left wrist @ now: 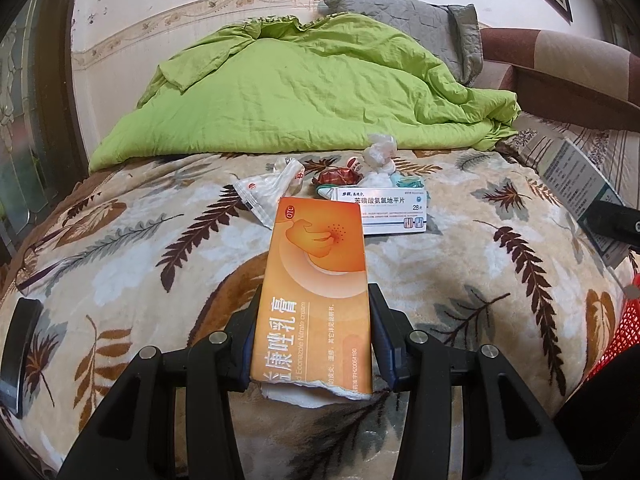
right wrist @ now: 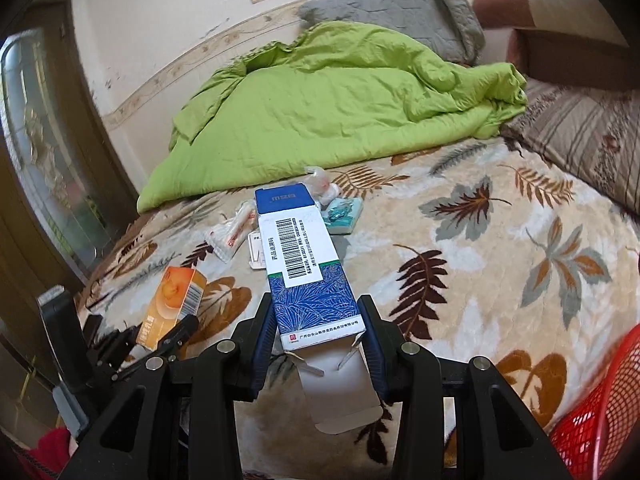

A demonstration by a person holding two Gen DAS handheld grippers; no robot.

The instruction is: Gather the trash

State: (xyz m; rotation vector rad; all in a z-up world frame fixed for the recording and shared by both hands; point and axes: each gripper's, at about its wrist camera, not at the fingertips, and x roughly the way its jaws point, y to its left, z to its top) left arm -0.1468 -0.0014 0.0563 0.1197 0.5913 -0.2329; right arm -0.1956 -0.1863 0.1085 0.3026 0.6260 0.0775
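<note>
Left wrist view. My left gripper (left wrist: 314, 320) is clenched on the orange cream box (left wrist: 318, 292), fingers (left wrist: 250, 332) pressing its two long sides. The box points away from me along the fingers; its near end is torn open, with white paper showing inside. It is held over the leaf-print blanket (left wrist: 120, 248) that covers the bed. Beyond its far end the remaining trash sits in a loose cluster toward the far edge of the blanket: a white tablet box (left wrist: 394, 216) touching the orange box's far right corner, a crumpled white wrapper (left wrist: 272, 192) to the left, a red foil wrapper (left wrist: 338, 178) and a wad of clear plastic (left wrist: 380, 150) behind. A green quilt (left wrist: 304, 88) is heaped past the cluster, with a grey pillow (left wrist: 404, 16) behind it. At the right edge I see the red mesh basket (left wrist: 616, 332); its contents are not visible from here.

Right wrist view. My right gripper (right wrist: 318, 328) is clenched on the blue and white medicine box (right wrist: 304, 264), barcode face up. Its near flap hangs open and the interior looks empty. The left gripper with the orange box shows at the lower left. A small teal packet (right wrist: 344, 214) lies just right of the blue box's far end. The red basket rim is at the lower right corner, beside the bed; I cannot tell what it holds.
</note>
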